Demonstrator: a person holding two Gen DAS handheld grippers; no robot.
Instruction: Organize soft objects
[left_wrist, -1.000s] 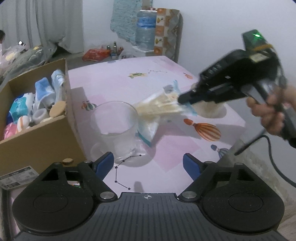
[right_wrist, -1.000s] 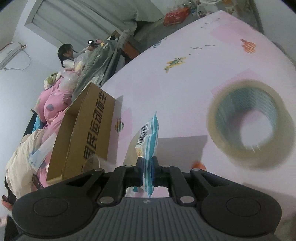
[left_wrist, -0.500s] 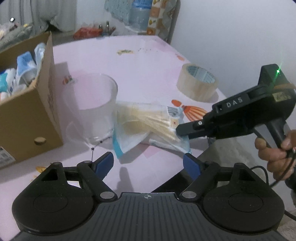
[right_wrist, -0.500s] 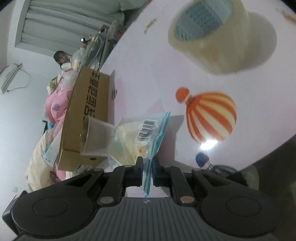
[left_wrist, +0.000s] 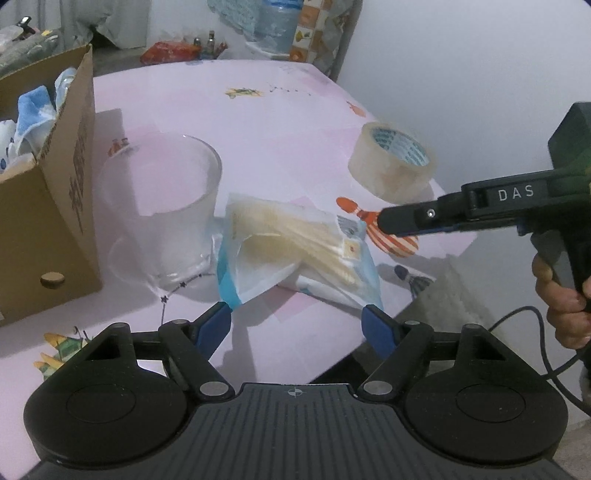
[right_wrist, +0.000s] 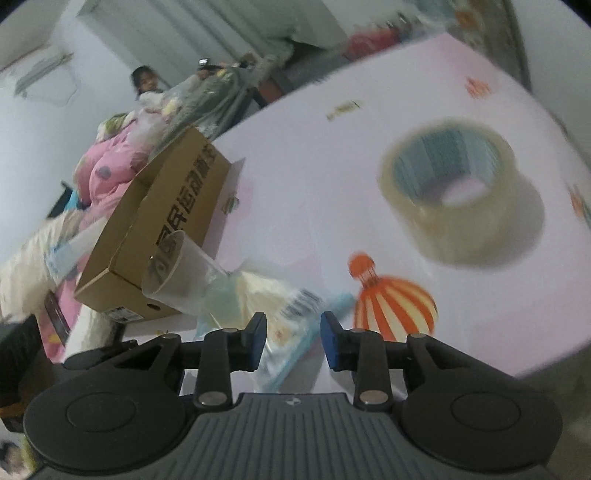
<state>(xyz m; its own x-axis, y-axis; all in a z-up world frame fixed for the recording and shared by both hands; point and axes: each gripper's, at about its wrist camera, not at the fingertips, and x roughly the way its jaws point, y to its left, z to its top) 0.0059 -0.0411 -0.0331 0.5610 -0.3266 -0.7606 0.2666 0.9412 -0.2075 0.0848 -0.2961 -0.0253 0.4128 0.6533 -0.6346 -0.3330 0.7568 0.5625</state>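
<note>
Crinkly plastic bag (left_wrist: 295, 254) of pale, perhaps wooden sticks beside smooth clear cup (left_wrist: 162, 210).

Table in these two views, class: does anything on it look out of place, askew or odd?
Yes. The plastic bag of cotton swabs lies crumpled and askew beside the clear cup, one corner reaching the table edge. A tape roll, hardly soft, stands apart.

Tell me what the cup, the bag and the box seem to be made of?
Cup: probably frosted plastic or glass; the table's pink shows through it hazily.
Bag: thin glossy plastic film, clear in front with a blue printed edge; it creases, and pale sticks show inside.
Box: brown corrugated cardboard, matte, with a folded flap and printed characters on its side.
</note>
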